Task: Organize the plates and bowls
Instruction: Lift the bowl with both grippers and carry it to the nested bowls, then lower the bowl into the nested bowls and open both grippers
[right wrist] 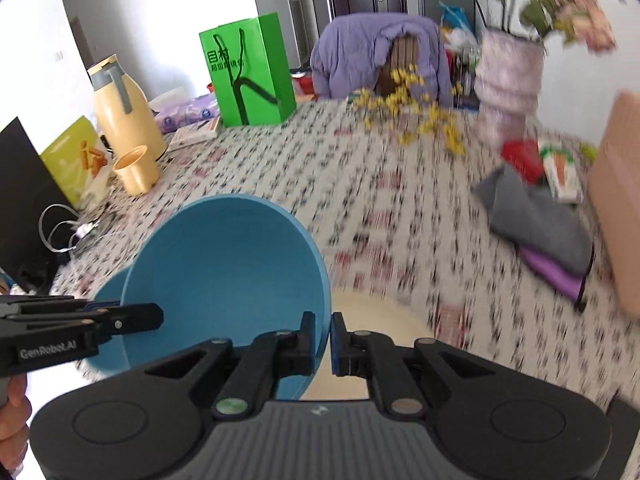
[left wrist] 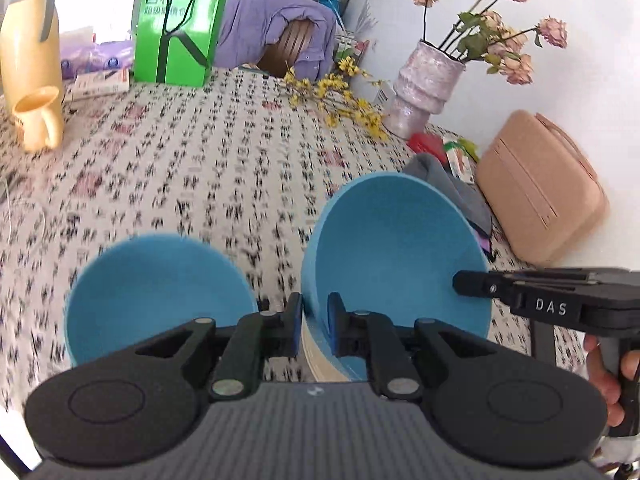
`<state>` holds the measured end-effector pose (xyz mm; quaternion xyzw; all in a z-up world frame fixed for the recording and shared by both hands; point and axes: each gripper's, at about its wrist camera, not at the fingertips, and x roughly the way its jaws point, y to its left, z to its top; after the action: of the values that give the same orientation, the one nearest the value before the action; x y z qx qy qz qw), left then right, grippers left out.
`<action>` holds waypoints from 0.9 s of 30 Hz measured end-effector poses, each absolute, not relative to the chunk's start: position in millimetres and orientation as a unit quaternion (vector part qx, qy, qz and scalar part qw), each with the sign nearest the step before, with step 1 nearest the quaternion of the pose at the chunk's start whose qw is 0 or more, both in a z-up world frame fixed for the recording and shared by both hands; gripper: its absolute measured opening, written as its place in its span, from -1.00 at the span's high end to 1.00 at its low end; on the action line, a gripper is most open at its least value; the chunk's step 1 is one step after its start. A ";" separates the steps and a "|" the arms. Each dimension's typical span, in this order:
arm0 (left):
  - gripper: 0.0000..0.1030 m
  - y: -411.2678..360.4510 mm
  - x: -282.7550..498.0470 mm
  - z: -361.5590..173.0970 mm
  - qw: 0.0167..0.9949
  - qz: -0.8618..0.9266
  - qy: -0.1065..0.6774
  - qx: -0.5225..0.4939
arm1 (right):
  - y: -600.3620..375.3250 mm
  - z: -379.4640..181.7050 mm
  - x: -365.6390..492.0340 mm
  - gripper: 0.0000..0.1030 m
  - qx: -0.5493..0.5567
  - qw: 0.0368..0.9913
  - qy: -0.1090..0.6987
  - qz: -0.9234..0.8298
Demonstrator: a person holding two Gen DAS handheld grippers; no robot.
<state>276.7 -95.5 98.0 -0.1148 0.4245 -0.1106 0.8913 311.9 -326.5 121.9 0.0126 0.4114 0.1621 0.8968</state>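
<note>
Both grippers hold one tilted blue bowl [left wrist: 396, 256] by opposite rims. My left gripper [left wrist: 314, 320] is shut on its near-left rim. My right gripper [right wrist: 323, 340] is shut on its right rim; the bowl [right wrist: 224, 264] fills the left of that view. The right gripper's fingers [left wrist: 476, 284] show at the bowl's right edge in the left wrist view, the left gripper's fingers [right wrist: 136, 316] at its left in the right wrist view. A second blue bowl [left wrist: 160, 292] sits on the tablecloth to the left. A cream plate [right wrist: 376, 316] lies under the held bowl.
The patterned tablecloth [left wrist: 224, 168] carries a yellow jug [left wrist: 28, 40] and cup [left wrist: 38, 118], a green bag [left wrist: 180, 24], a vase of flowers [left wrist: 428, 84], a tan case [left wrist: 540, 188], and grey cloth [right wrist: 536, 216].
</note>
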 end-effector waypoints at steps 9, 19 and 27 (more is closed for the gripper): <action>0.75 -99.9 248.0 92.2 0.888 -0.118 0.428 -0.121 | -339.9 104.3 275.0 0.86 0.032 0.890 0.420 0.172; 0.74 -60.1 234.8 110.6 0.900 -0.095 0.398 -0.149 | -314.2 126.7 281.6 0.86 0.033 0.889 0.404 0.213; 0.71 0.1 227.2 112.6 0.903 -0.048 0.384 -0.185 | -245.5 140.9 307.5 0.85 0.009 0.881 0.391 0.268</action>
<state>227.2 0.1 112.6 -0.1853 0.3843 -0.0484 0.9031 307.5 -245.5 140.9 0.0085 0.3908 0.2682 0.8805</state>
